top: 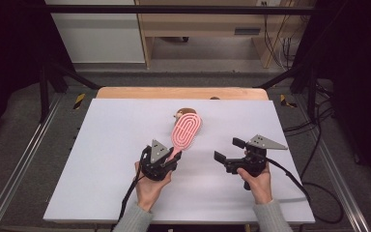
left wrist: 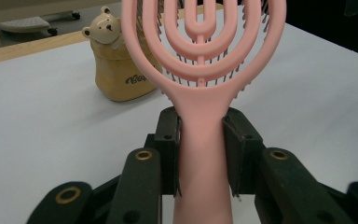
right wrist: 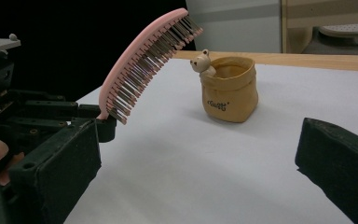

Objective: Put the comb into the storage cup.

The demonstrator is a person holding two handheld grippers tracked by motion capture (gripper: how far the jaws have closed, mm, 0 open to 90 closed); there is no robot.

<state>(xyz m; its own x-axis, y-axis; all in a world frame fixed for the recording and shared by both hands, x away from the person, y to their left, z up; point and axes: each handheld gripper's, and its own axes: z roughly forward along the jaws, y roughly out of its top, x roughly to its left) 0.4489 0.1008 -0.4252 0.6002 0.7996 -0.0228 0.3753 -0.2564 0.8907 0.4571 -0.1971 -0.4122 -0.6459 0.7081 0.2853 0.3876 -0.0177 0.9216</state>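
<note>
White tabletop (top: 101,159). Left gripper (top: 173,158) is clamped on the pink brush (top: 187,130) handle, head raised and angled toward the bear pot (right wrist: 228,88), probably for insertion. Right gripper (top: 227,150) has its jaws apart and empty.

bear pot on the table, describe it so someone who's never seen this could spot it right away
On the white table, look toward the far edge, just past the pink hairbrush that the left gripper holds by its handle. There stands a small tan pot shaped like a sack. A little bear's head peeks over its rim, the only such figure on the table.
</note>
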